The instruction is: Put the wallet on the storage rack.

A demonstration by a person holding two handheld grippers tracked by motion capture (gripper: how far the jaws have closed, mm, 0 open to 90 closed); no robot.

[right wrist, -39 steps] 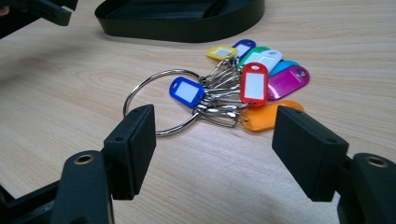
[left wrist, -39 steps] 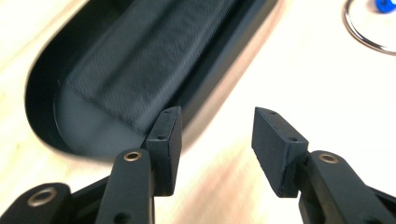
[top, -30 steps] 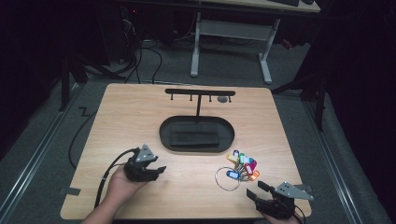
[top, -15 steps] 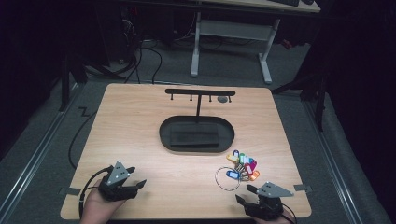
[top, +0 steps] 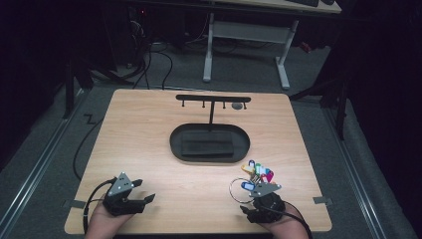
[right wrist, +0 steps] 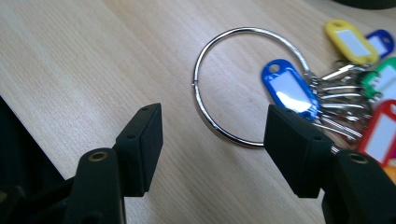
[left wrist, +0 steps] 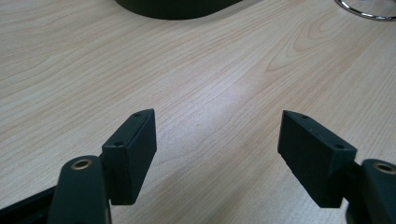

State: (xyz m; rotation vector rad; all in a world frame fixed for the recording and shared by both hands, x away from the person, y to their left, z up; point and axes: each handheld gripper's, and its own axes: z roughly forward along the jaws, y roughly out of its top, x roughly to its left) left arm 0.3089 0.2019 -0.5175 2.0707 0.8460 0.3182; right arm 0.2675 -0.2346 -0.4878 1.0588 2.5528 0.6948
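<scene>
A bunch of keys with coloured tags [top: 258, 173] on a large metal ring [right wrist: 248, 79] lies on the wooden table [top: 149, 129] at the front right. My right gripper [top: 259, 193] sits just behind the ring, open; in the right gripper view [right wrist: 212, 121] the ring and a blue tag [right wrist: 289, 89] lie just ahead of its jaws, untouched. Yellow [right wrist: 352, 41], green and red tags lie farther right. My left gripper [top: 144, 190] rests near the front left edge, open over bare wood [left wrist: 217, 130].
A black oval tray [top: 175, 144] holding a dark pad sits mid-table, its edge [left wrist: 177, 7] showing in the left gripper view. Behind it stands a black T-shaped hook rack [top: 213, 99]. The table's front edge is close under both hands.
My left gripper has pulled back toward the front left edge. My right gripper has shifted left and forward until it is just behind the key ring.
</scene>
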